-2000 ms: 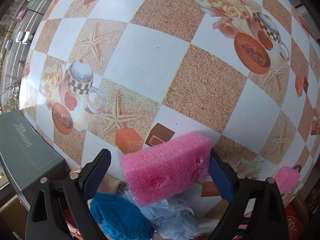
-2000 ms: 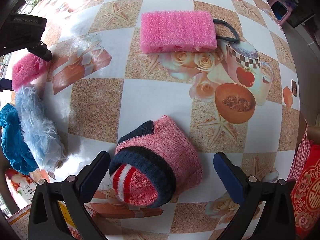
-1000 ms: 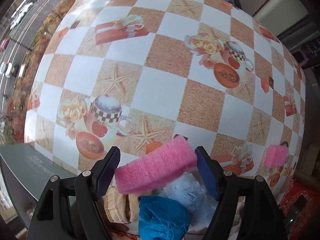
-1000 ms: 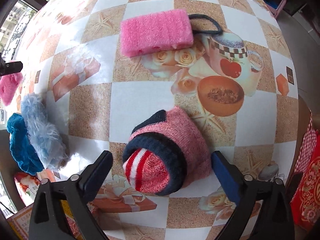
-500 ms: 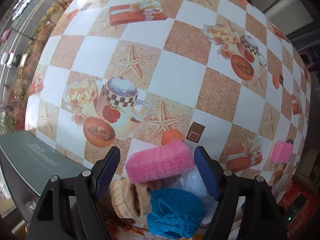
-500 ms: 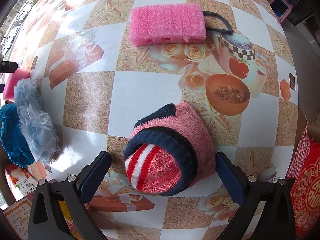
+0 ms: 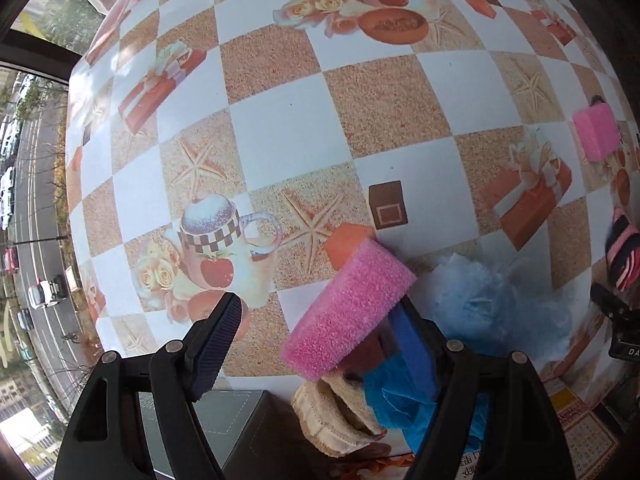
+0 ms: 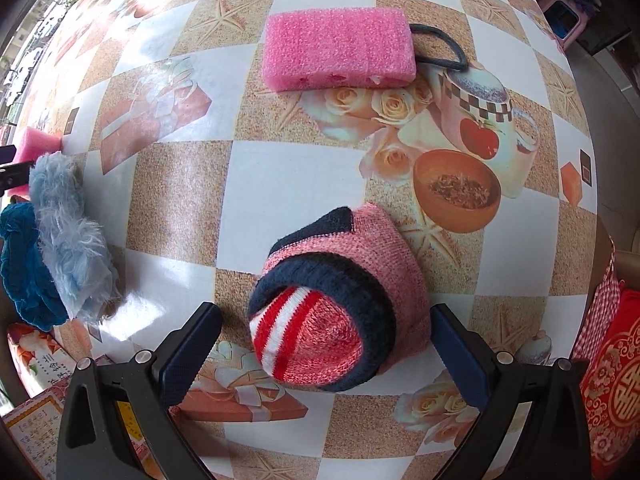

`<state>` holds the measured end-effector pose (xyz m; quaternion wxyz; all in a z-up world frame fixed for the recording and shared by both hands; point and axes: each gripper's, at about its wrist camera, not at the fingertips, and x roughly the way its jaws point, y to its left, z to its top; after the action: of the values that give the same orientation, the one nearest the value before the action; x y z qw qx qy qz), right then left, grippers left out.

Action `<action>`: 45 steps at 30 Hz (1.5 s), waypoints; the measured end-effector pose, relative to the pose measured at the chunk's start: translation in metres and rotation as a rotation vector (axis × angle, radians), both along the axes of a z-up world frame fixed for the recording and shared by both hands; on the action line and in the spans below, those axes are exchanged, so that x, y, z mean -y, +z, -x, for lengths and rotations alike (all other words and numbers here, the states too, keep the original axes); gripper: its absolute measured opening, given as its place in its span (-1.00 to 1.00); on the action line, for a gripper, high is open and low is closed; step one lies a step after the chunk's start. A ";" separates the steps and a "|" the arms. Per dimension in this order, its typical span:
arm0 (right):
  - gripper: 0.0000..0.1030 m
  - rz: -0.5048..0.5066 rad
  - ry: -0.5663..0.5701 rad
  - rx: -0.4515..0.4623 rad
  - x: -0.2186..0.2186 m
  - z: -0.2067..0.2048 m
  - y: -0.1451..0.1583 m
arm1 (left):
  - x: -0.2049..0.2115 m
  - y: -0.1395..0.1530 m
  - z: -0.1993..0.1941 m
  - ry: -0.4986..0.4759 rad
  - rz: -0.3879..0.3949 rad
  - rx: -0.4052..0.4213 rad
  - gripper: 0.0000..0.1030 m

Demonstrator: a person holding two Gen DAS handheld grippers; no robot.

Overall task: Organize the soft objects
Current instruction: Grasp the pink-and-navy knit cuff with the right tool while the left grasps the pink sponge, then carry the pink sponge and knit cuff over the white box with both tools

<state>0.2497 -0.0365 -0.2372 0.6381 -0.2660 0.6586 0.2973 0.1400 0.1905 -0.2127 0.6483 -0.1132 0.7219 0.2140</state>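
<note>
Two grippers point down: the left gripper [image 7: 316, 344], jaws just closing, touches a pink sponge [image 7: 347, 307] at its 3 o'clock pad only; the right gripper [image 8: 326, 354] stands released astride a knit hat [image 8: 340, 312] on the table [image 8: 288, 184].

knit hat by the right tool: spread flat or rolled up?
Rolled up. The knit hat sits bunched on the table, striped crown poking through its navy cuff.

- You have two pink sponges [image 8: 338, 53] [image 7: 348, 306] in view.
- One rolled pink knit hat [image 8: 340, 312].
- One pale blue fluffy cloth [image 8: 66, 236].
- One teal cloth [image 8: 22, 268].
- One beige cloth [image 7: 340, 416].
- One black hair tie [image 8: 442, 46].
</note>
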 end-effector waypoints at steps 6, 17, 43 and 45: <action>0.18 -0.023 -0.015 0.025 0.009 -0.004 0.015 | -0.008 -0.004 0.006 0.065 0.028 0.018 -0.46; -0.22 -0.174 -0.221 -0.151 0.057 -0.027 0.035 | 0.030 0.072 0.000 0.037 -0.001 0.203 -0.47; -0.22 -0.194 -0.406 -0.052 0.168 0.053 0.110 | 0.263 0.167 -0.003 -0.494 0.244 0.433 -0.47; -0.22 -0.180 -0.408 -0.042 0.175 0.064 0.112 | 0.280 0.169 0.009 -0.544 0.268 0.429 -0.47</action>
<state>0.1860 -0.2115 -0.1251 0.6922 -0.0627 0.6828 0.2252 0.1312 -0.0895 -0.0437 0.7973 -0.0432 0.5951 -0.0910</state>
